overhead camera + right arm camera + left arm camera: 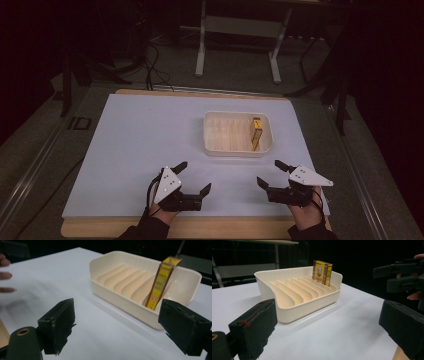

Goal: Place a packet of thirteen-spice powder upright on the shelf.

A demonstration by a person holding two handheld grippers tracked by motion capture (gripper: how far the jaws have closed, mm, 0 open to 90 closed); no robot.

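Cream plastic formed the slotted tray [215,145] that we took as our landmark; it sat on a pale white sheet [140,150] covering the wooden table [200,227], toward the far right part of that sheet. Thin upright ribs divided the tray into narrow slots. In the slot at the tray's right end stood a small yellow and brown box [256,133], on edge and leaning a little, its top rising above the tray's rim; in the left gripper view [322,272] we could see a printed label on its broad face, too small for us to read, and in the right gripper view [161,283] its narrow yellow side faced us. We saw the left gripper [195,177] on the near side of the tray and off to its left, well apart from it, with its two black jaws spread wide and nothing between them. The right gripper [267,172] lay near the tray's near right corner, also apart from it, its jaws likewise spread and empty. Each gripper carried a grey three-cornered plate on top and was held by a hand in a dark sleeve. Beyond the tray, past the table's far edge, we made out the pale legs of a metal stand [237,40] on a dim floor.
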